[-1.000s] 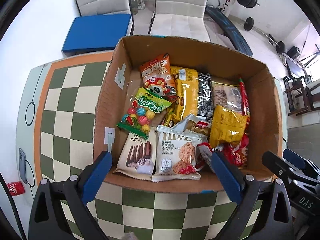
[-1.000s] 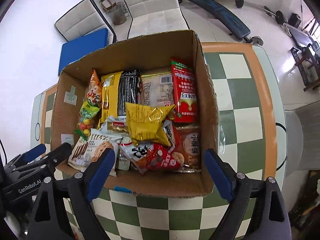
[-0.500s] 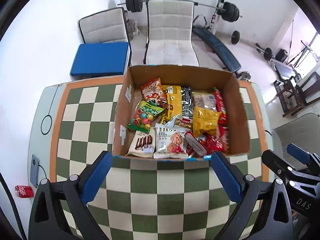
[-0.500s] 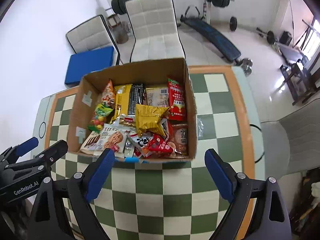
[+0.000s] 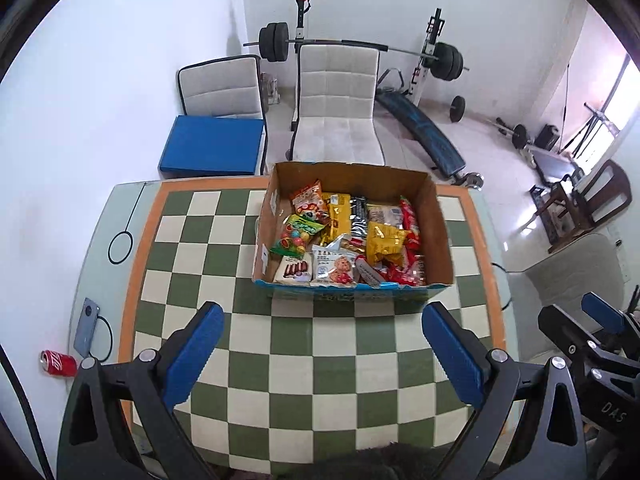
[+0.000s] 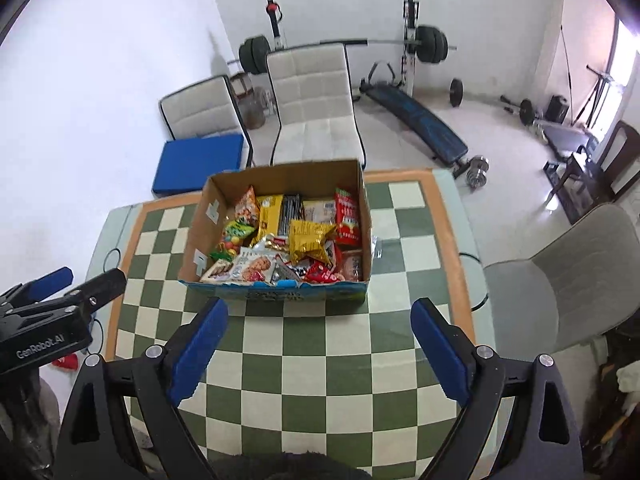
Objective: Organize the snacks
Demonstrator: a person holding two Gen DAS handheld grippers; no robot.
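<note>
An open cardboard box (image 5: 438, 236) stands on the green-and-cream checkered table (image 5: 304, 356), full of several snack packets. Among them are a yellow foil bag (image 5: 386, 242), a cookie packet (image 5: 334, 268) and a candy-ball bag (image 5: 294, 236). The box also shows in the right wrist view (image 6: 194, 232) with the yellow bag (image 6: 310, 240). My left gripper (image 5: 320, 350) is open and empty, well back from the box's near wall. My right gripper (image 6: 320, 346) is open and empty, also back from the box.
A red can (image 5: 58, 363) and a phone (image 5: 87, 330) lie at the table's left edge. White chairs (image 5: 338, 120) and a blue cushion (image 5: 214, 146) stand behind the table, with gym gear beyond. A grey chair (image 6: 568, 276) is at the right.
Both grippers have pulled back and up from right above the box, so the box looks much smaller and more table shows. Both stay open and empty.
</note>
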